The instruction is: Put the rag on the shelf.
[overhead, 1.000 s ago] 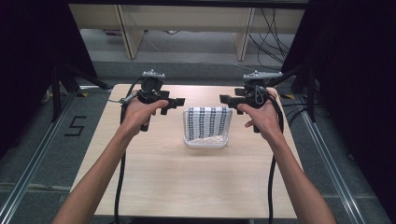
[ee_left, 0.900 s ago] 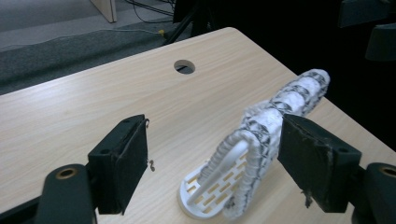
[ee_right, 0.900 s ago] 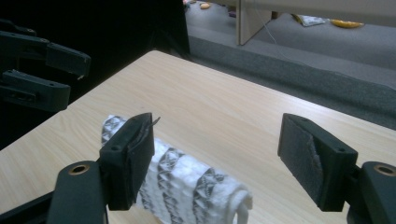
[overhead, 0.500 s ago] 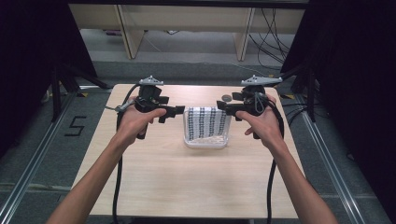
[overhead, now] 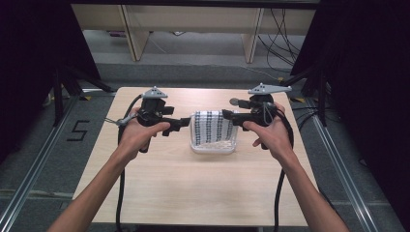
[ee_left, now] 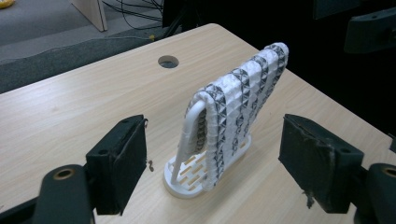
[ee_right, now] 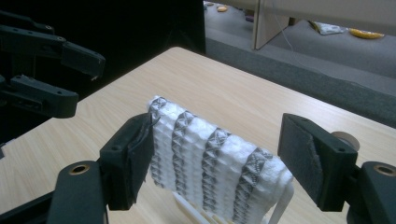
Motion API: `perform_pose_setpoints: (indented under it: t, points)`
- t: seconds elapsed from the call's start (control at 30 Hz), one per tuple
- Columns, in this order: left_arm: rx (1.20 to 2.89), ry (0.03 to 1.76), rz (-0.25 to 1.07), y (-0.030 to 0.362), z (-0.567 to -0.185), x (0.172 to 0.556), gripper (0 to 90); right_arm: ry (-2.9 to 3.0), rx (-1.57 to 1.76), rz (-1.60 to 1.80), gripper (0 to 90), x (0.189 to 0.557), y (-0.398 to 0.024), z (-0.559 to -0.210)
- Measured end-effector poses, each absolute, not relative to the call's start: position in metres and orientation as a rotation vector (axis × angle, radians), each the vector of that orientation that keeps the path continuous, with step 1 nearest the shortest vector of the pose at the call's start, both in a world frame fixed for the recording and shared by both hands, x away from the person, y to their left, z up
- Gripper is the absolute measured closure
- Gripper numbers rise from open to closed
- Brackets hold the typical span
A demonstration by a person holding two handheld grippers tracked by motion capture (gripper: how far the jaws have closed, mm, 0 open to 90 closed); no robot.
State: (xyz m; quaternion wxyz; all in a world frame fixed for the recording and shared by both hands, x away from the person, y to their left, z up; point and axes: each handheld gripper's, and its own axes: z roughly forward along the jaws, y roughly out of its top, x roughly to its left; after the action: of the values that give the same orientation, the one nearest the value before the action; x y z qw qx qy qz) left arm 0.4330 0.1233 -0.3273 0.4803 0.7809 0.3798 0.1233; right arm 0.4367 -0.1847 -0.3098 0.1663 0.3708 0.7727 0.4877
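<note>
On the left side of the high view, the left hand (overhead: pixel 140 135) holds the left claw (overhead: pixel 186 122) above the light wooden desk (overhead: pixel 193 193). This claw points to the right, toward the middle of the desk, and its tips are just beside the left edge of the towel (overhead: pixel 215 126). In the left gripper view its two black jaws stand wide apart with nothing pressed between them; the rack (ee_left: pixel 187 184) and the towel are seen in the gap, a little farther off on the desk.

In the middle of the desk stands a small white rack (overhead: pixel 212 147) with a slotted base and an upright bent frame. A white towel with dark patterned stripes hangs folded over the top of this frame and falls down on both sides. In the left gripper view the towel (ee_left: pixel 238 102) is seen from its narrow end, and behind it there is a round hole (ee_left: pixel 168 61) in the desk.

On the right, the right hand (overhead: pixel 270 135) holds the right claw (overhead: pixel 227 116), which points to the left at the upper right edge of the towel. In the right gripper view the jaws are wide open. The towel (ee_right: pixel 210 158) lies between them, and its left end is very close to the left jaw; I cannot tell if it touches the pad. The right jaw is clearly apart from the cloth. Farther off in this view, at the left edge, the left claw (ee_right: pixel 70 79) shows as dark jaws.

A black cable (overhead: pixel 118 193) trails down from each claw along the forearms toward the near edge of the desk.
</note>
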Motion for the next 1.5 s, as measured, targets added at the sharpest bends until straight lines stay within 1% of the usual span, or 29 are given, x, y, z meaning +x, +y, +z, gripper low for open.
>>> perform_pose_setpoints:
  t: [0.13,0.37,0.53,1.1,1.5]
  points:
    - [1.898,0.908,0.299,0.125,-0.330,0.424,22.1,2.213,1.069,1.392,28.2,0.428,-0.183,-0.311]
    - [1.890,0.886,0.296,0.128,-0.336,0.411,21.8,2.226,1.016,1.404,26.1,0.419,-0.183,-0.315]
    - [1.901,0.866,0.294,0.130,-0.340,0.399,21.6,2.233,1.022,1.406,24.0,0.407,-0.184,-0.317]
    - [1.889,0.822,0.265,0.131,-0.355,0.376,21.4,2.218,0.999,1.436,24.2,0.387,-0.193,-0.330]
    - [1.889,0.830,0.266,0.139,-0.370,0.362,21.3,2.223,0.975,1.452,24.3,0.374,-0.194,-0.342]
